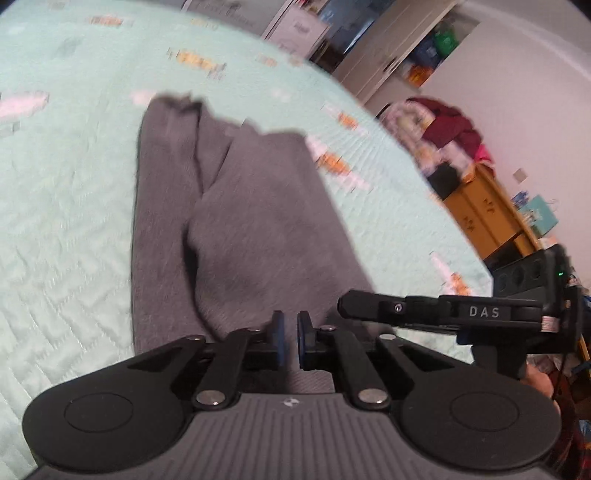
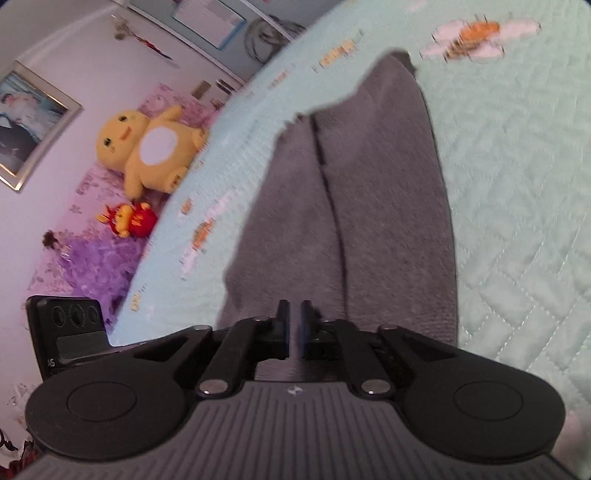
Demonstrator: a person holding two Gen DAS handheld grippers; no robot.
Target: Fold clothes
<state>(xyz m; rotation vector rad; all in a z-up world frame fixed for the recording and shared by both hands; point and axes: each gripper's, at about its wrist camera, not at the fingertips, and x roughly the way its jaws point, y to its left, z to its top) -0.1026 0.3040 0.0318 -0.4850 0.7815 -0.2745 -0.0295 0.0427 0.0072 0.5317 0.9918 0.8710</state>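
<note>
The grey trousers (image 1: pixel 229 206) looked soft and limp; both the left gripper (image 1: pixel 291 334) and right gripper (image 2: pixel 294 328) stood nearly closed at the near hem, any hold unclear.

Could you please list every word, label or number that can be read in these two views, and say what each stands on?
"DAS": white letters on the body of the right tongs, seen from the left wrist.
"AS": part of a cut-off label on the left tongs' body, seen from the right wrist.
Wall picture and papers: too blurred to read.
</note>
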